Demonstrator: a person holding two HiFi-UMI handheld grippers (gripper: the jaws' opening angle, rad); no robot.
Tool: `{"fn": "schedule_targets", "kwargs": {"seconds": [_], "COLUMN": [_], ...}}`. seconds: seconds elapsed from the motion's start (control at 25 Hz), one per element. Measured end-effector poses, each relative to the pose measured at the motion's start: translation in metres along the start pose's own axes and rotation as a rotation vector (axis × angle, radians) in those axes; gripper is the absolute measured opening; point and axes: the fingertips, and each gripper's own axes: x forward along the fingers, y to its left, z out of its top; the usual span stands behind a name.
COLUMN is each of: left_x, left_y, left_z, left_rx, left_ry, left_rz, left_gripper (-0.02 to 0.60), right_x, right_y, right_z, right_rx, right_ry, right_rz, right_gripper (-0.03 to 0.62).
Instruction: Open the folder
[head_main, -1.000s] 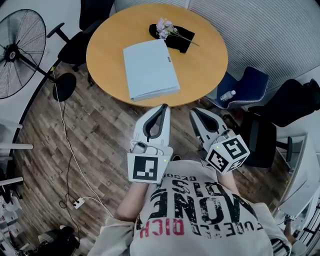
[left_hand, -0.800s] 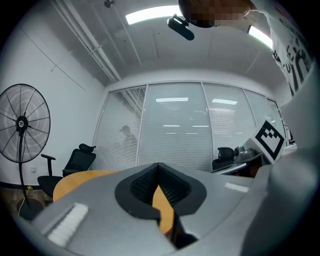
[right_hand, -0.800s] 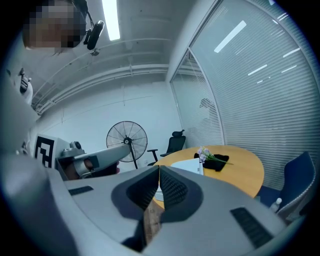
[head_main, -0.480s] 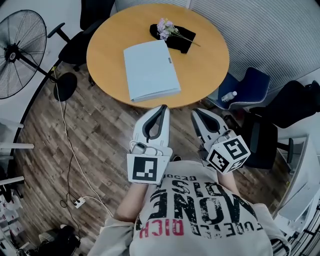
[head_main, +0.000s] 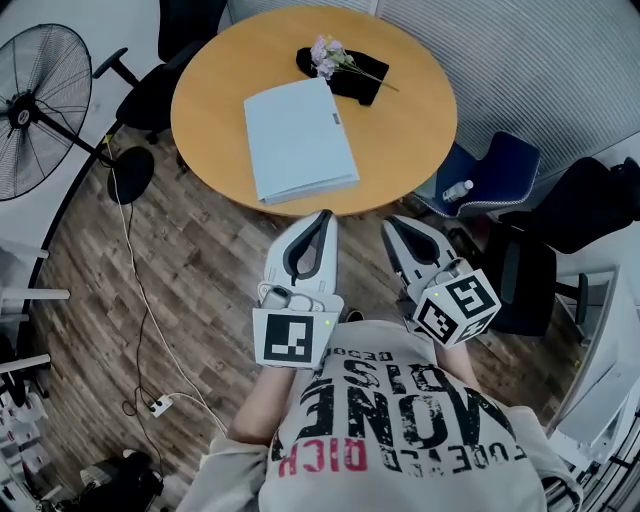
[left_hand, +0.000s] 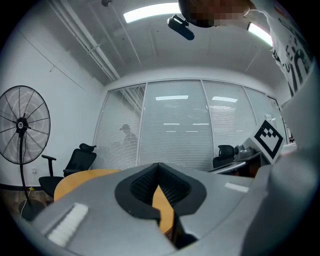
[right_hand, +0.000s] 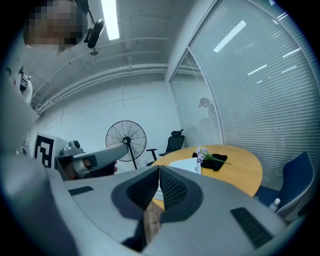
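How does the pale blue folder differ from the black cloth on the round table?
The folder is pale blue; the cloth is black. The folder is a flat rectangle, much larger; the cloth is small and irregular. A flower sprig lies on the cloth; nothing lies on the folder. Both lie on the table.

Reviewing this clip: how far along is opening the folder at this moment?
Done: nothing; the light blue folder lies closed and flat on the round table. In hand: nothing; the left hand-held gripper and right hand-held gripper are both shut and empty, held short of the table's near edge. Left: reach the folder and lift its cover.
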Motion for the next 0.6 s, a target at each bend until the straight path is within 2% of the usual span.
{"fn": "schedule_targets", "kwargs": {"seconds": [0.6], "left_x": [-0.0034], "left_y": [-0.0048], "left_z": [-0.0001], "left_rx": [0.004], "left_ry": [-0.005], "left_rz": [0.008], "left_gripper": [0.011], "right_x": [-0.0081], "right_y": [-0.0034], "right_z": [0.0017], "right_rx": [-0.01], "right_ry": [-0.002], "right_rz": [-0.003], "right_gripper": [0.012]}}
